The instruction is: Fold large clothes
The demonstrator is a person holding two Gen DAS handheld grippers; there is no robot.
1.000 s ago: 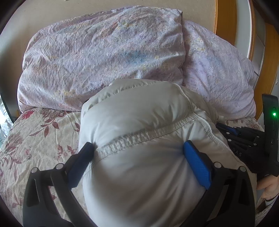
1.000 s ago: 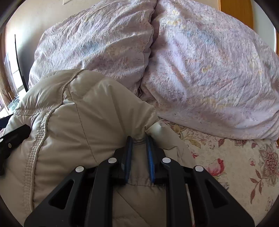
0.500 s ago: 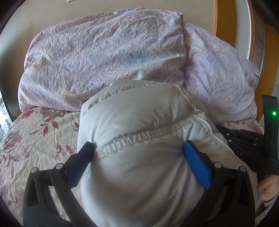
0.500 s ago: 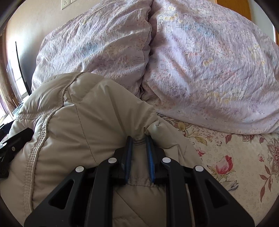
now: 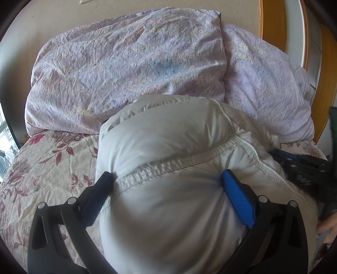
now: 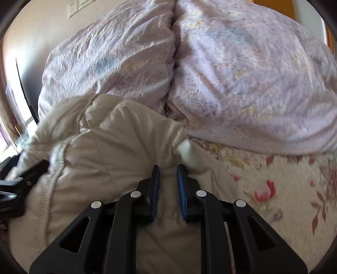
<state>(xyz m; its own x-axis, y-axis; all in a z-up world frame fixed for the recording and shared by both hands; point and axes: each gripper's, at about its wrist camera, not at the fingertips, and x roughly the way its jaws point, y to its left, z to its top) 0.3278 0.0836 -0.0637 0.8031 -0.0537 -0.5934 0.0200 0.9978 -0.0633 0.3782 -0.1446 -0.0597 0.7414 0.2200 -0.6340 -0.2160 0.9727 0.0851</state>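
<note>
The puffy pale jacket (image 5: 168, 168) bulges up between my left gripper (image 5: 166, 183), its jaws spread wide with both blue pads pressed into the bundle's sides, while my right gripper (image 6: 168, 175) has a thin fold of the same jacket's edge between jaws drawn nearly together, pinching it. The jacket sits on a bed with a floral sheet (image 5: 46, 168), its far end against two lilac pillows (image 5: 126, 69). Behind them I see a beige wall (image 5: 52, 19) and an orange wooden frame (image 5: 271, 19).
</note>
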